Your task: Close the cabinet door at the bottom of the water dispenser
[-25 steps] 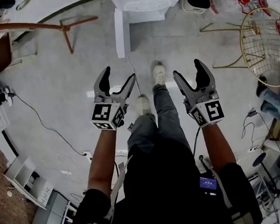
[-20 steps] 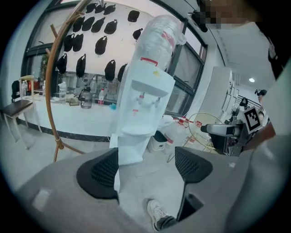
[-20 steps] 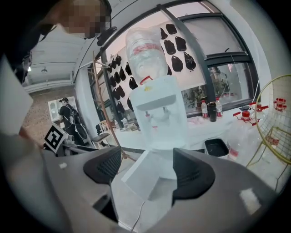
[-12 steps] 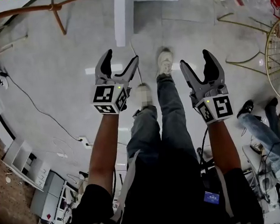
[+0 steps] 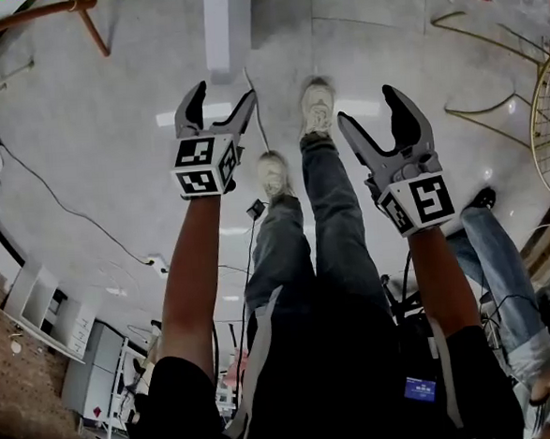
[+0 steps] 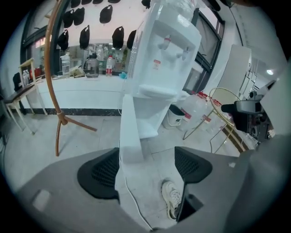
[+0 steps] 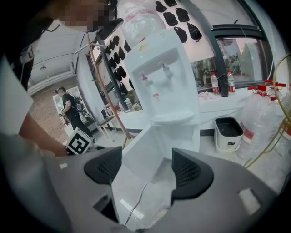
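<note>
The white water dispenser (image 6: pixel 166 54) stands ahead with a bottle on top, also seen in the right gripper view (image 7: pixel 163 77). Its white bottom cabinet door (image 6: pixel 129 132) is swung wide open toward me; it shows as a white panel (image 5: pixel 216 21) at the top of the head view and to the left of the dispenser base (image 7: pixel 141 168). My left gripper (image 5: pixel 222 100) (image 6: pixel 145 170) is open and empty, held in the air short of the door. My right gripper (image 5: pixel 371 113) (image 7: pixel 148 170) is also open and empty, level with the left.
A thin white cable (image 5: pixel 256 112) runs across the floor from the door. A bent wooden stand (image 6: pixel 57 91) rises at left. A gold wire rack (image 6: pixel 218 113), a white bin (image 7: pixel 228 132) and water jugs sit at right. Another person's leg (image 5: pixel 488 236) is near my right.
The door and dispenser have slid toward the top edge of the head view, the dispenser now out of frame. Both grippers stay open and empty; my feet have stepped.
</note>
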{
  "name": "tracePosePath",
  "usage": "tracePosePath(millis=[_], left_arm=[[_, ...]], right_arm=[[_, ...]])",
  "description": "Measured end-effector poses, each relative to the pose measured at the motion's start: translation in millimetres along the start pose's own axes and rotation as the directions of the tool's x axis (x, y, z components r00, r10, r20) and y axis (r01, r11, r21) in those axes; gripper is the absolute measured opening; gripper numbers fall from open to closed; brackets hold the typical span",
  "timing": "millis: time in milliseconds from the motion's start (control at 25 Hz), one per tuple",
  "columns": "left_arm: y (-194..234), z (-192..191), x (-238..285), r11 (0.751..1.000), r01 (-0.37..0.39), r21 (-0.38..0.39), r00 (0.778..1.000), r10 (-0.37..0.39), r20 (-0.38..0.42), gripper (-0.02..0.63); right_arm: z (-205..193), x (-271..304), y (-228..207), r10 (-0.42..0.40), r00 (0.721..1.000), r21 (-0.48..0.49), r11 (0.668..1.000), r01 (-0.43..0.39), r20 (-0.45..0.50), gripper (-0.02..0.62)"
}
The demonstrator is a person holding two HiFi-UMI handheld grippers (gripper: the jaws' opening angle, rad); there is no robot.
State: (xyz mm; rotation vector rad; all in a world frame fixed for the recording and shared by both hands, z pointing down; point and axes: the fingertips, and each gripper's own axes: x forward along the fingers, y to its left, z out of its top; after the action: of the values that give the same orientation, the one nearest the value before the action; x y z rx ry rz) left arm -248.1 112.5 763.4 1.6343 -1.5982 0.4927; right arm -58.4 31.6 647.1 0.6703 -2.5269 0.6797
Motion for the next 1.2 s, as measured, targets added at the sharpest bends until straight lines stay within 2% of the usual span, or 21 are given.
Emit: tracePosePath(millis=[160,320,520,880,1200], left_arm=[[7,-8,14,0.996,-0.001,-0.093,1.0,-0.002,-0.031,0.385],[10,-10,22,0.994,0.005,-0.111,0.998,-0.012,-0.061,0.385],[12,-12,30,0.985,-0.001,-0.172,0.997,-0.012,-0.072,0.385],[2,-9,42,0.986,0.021,-0.168,0.993,-0.041,-0.112,0.385],[-28,-11,52,0.988,0.085,-0.13,0.979,-0.107,-0.172,0.385]], right_arm=[[-6,4,-8,0.015,1.0,0.002,1.0,-0.015,-0.01,0.325],[-7,7,-14,0.014,1.0,0.017,1.0,-0.014,-0.002,0.322],[-5,5,-15,0.017,1.0,0.024,1.0,-0.017,0.004,0.304],[-6,0,-31,-0.024,1.0,0.053,0.998,0.023,0.009,0.302],[-10,-10,-41,-0.077,0.997,0.089,0.993,0.074,0.031,0.29]])
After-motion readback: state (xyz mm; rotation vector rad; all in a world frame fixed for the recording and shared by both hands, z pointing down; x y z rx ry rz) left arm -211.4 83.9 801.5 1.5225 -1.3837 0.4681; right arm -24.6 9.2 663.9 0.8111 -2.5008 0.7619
